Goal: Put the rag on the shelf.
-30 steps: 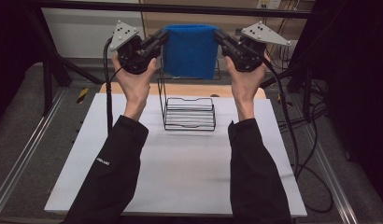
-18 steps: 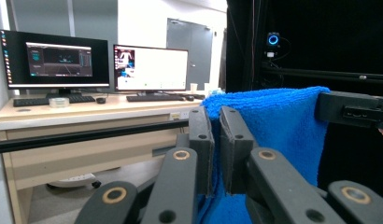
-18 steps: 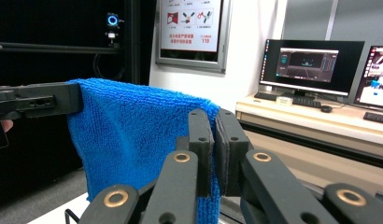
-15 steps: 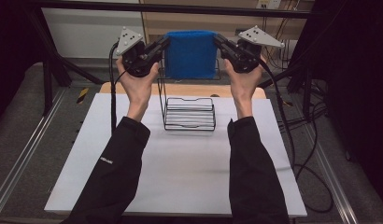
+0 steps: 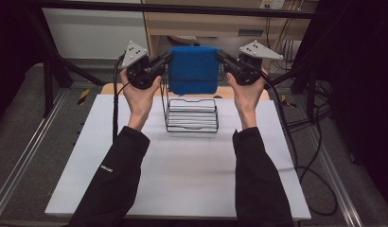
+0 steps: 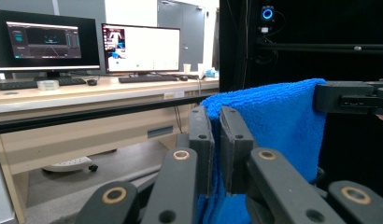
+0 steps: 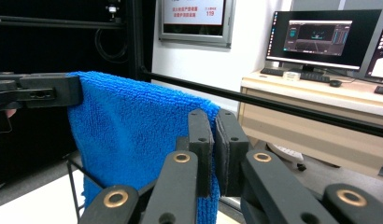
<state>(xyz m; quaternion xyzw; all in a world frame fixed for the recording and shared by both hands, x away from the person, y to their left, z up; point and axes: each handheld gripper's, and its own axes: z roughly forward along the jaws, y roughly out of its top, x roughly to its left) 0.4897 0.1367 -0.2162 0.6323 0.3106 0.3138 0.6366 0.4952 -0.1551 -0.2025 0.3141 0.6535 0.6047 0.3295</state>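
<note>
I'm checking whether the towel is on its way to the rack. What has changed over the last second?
Both hands have sunk a little, lowering the blue towel toward the wire rack. The left gripper and right gripper stay shut on its top corners; the rack has not moved.

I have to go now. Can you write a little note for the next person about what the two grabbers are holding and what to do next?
Left gripper: shut on one top corner of the blue towel.
Right gripper: shut on the other top corner.
The towel hangs stretched between them, in the air above the black wire rack, which stands on the white table.
Done: towel picked up and spread out.
Left: probably lower it over the rack's top bar, then open both grippers.
</note>
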